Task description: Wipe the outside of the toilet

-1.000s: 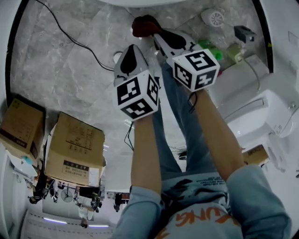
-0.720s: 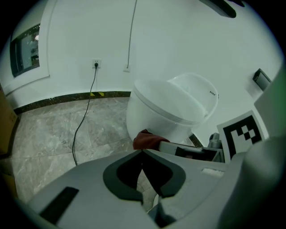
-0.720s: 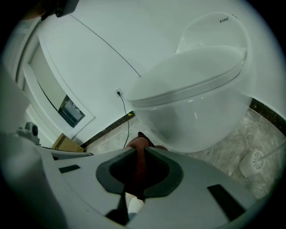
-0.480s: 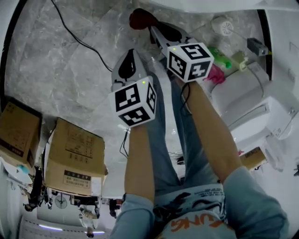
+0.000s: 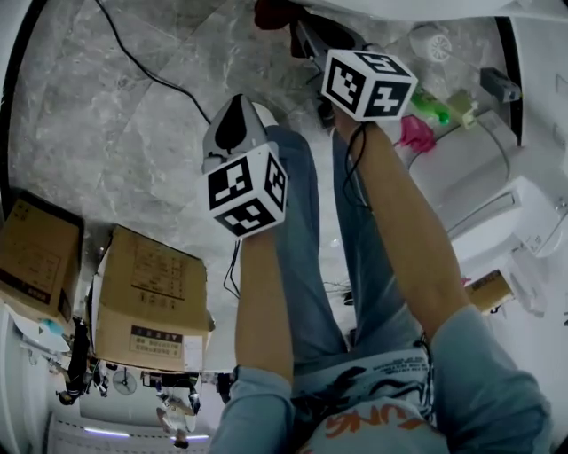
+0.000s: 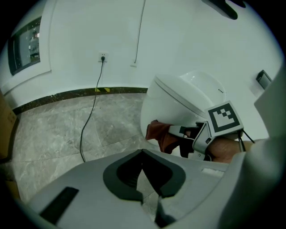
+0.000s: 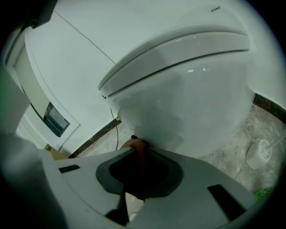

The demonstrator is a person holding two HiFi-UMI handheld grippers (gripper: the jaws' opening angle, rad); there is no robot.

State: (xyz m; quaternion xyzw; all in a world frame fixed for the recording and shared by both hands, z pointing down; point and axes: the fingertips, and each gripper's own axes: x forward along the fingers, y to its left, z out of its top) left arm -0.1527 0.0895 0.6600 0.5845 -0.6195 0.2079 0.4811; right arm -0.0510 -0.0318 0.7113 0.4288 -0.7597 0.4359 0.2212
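The white toilet (image 6: 178,100) fills the right gripper view (image 7: 192,85) and shows only as a rim at the top of the head view (image 5: 399,7). My right gripper (image 5: 300,25) is shut on a red cloth (image 7: 134,144). It presses the red cloth (image 6: 157,134) against the lower front of the bowl, close to the floor. The cloth (image 5: 271,12) bulges past the jaws. My left gripper (image 5: 233,111) hangs back over the floor, left of the right one. Its jaws (image 6: 143,154) meet with nothing between them.
A black cable (image 6: 91,112) runs across the grey marble floor from a wall socket (image 6: 103,57). Two cardboard boxes (image 5: 146,297) (image 5: 35,248) stand at the left. A brush holder (image 7: 259,154), a green bottle (image 5: 432,107) and a second white fixture (image 5: 497,213) are at the right.
Both grippers have moved forward toward the toilet. The right one carried the red cloth further, up to the bowl. The left one trails behind, still shut.
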